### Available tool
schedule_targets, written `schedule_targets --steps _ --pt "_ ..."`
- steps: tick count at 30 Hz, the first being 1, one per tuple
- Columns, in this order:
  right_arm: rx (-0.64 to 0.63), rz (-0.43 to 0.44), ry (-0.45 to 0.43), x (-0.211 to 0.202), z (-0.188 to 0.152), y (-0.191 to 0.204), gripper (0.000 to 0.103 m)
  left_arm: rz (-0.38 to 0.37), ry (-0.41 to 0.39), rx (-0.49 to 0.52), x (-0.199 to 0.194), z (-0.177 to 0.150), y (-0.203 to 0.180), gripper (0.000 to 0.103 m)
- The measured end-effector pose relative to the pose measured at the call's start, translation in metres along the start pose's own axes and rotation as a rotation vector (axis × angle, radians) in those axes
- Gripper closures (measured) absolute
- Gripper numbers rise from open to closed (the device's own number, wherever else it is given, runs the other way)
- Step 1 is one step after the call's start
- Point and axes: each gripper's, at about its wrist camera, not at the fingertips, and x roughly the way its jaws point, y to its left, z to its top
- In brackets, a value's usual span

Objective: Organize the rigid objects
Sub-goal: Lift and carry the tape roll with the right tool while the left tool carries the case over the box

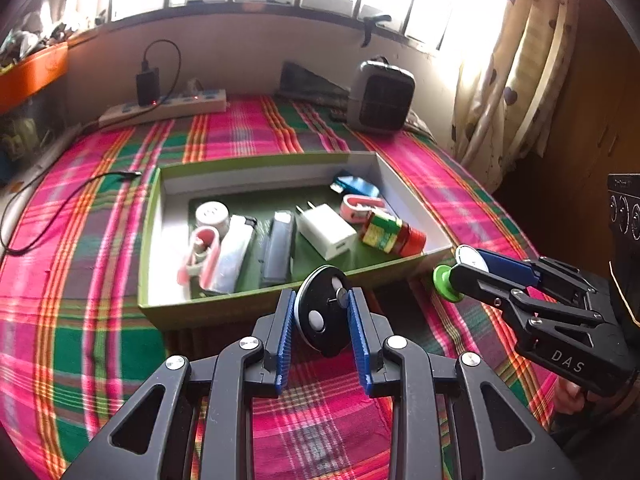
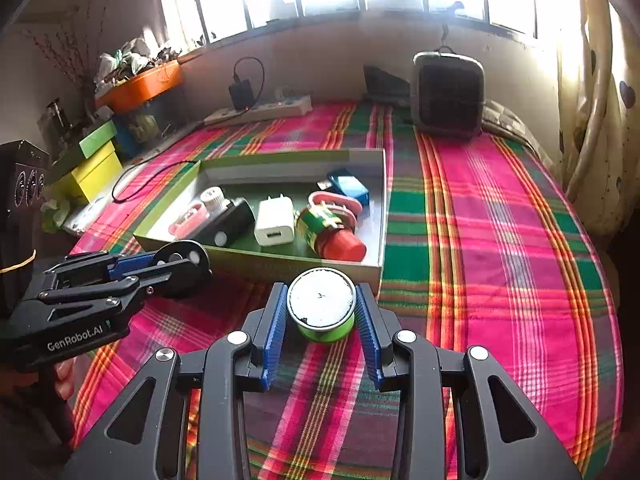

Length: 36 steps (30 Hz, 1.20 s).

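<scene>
Both grippers carry items toward the box (image 1: pixel 160 240), which lies at 12 o'clock, already part-filled. The left gripper (image 1: pixel 322 316) is clamped on a black disc (image 1: pixel 320 312), just short of the near wall; the right gripper (image 2: pixel 322 312) pinches a green spool (image 2: pixel 322 308) level beside it. Next, probably: lift over the rim, then release.

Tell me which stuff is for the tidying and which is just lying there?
For the tidying: black disc in left tool, green spool in right tool, box, charger, jar.

Just lying there: power strip, heater, cable.
</scene>
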Motion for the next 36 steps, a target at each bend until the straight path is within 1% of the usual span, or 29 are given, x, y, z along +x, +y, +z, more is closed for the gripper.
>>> schedule_targets --steps 6,10,16,19,23,25,28,31,36 --pt "-0.008 0.012 -0.024 -0.006 0.013 0.005 0.067 0.011 -0.026 -0.021 -0.006 0.015 0.015 0.078" --pt "-0.02 0.026 -0.026 -0.002 0.024 0.01 0.067 0.028 -0.041 -0.032 -0.006 0.026 0.028 0.078" --pt "-0.02 0.043 -0.027 0.01 0.045 0.015 0.067 0.05 -0.047 -0.048 0.001 0.042 0.046 0.078" --pt "-0.018 0.05 -0.025 0.019 0.056 0.016 0.067 0.039 -0.042 -0.062 0.008 0.05 0.053 0.078" --pt "-0.019 0.05 -0.01 0.036 0.07 0.017 0.067 0.048 -0.044 -0.071 0.017 0.062 0.06 0.078" --pt "-0.026 0.044 0.0 0.044 0.075 0.019 0.067 0.045 -0.035 -0.072 0.024 0.068 0.063 0.078" --pt "-0.027 0.055 0.015 0.059 0.083 0.021 0.067 0.006 -0.008 -0.095 0.037 0.074 0.068 0.078" --pt "-0.017 0.067 0.03 0.073 0.09 0.02 0.067 0.028 0.005 -0.082 0.046 0.077 0.067 0.078" --pt "-0.005 0.086 0.055 0.089 0.096 0.016 0.067 0.037 0.028 -0.06 0.059 0.08 0.065 0.078"
